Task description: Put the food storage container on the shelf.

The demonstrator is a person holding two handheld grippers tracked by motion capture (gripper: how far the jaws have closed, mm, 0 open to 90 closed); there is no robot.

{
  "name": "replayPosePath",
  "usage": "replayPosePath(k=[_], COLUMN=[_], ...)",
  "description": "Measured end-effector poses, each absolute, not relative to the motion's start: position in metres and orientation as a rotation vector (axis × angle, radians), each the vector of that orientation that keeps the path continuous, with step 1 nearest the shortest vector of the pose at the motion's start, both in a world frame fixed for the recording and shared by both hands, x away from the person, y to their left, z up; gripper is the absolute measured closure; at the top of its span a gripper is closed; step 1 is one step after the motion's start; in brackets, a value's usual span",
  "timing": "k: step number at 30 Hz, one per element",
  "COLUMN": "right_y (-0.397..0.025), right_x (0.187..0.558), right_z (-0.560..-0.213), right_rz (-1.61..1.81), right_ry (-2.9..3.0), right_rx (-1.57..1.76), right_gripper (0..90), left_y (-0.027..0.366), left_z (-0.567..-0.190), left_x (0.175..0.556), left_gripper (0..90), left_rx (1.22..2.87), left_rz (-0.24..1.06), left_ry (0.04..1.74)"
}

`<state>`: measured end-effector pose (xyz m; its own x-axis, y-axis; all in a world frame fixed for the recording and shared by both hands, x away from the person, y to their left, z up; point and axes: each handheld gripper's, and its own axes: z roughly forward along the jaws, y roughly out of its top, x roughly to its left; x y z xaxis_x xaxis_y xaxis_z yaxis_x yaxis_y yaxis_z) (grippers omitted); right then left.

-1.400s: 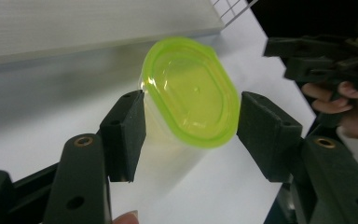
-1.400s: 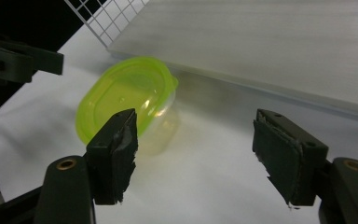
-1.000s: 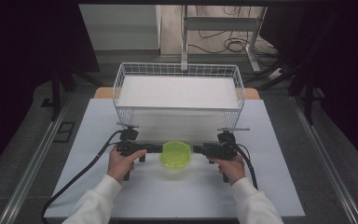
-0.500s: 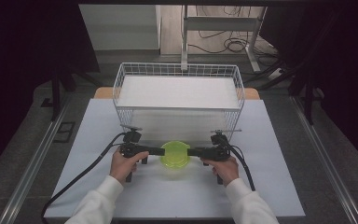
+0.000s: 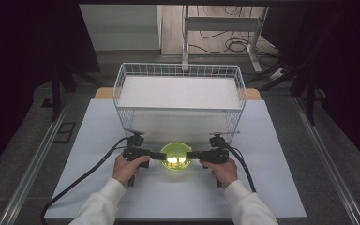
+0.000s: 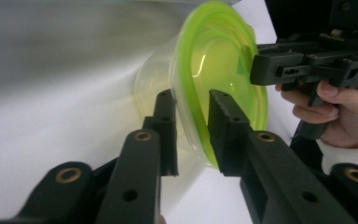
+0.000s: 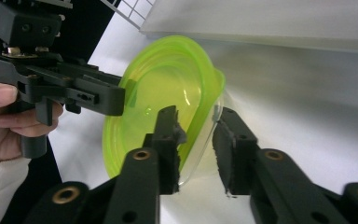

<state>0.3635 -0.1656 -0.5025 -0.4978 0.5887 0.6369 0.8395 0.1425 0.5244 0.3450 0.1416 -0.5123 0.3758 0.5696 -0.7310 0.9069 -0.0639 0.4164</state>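
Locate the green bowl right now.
High view: bowl sits front-centre on the table, just before the wire basket, between the left gripper and right gripper.

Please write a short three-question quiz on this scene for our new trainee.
1. True or false: the green lidded container sits inside the wire basket.
2. Which grippers reach the container's rim? A) left only B) right only C) both
3. What colour is the container's lid?

Key:
1. False; it is on the white table, in front of the basket.
2. C; the left gripper and the right gripper each have fingers either side of the rim, from opposite sides.
3. Green.
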Motion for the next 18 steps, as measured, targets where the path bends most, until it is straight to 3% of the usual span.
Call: replayPosePath(k=[18], right_y=[-0.1719], right_x=[0.3566], right_z=[-0.4950], right_rz=[-1.346], right_ry=[-2.148], right_rx=[-1.392], right_gripper=[80.3], left_y=[0.1405], left_z=[-0.5079], left_x=[0.3348], left_gripper=[81.1], left_rx=[1.703], left_rz=[-0.460], left_ry=[1.281])
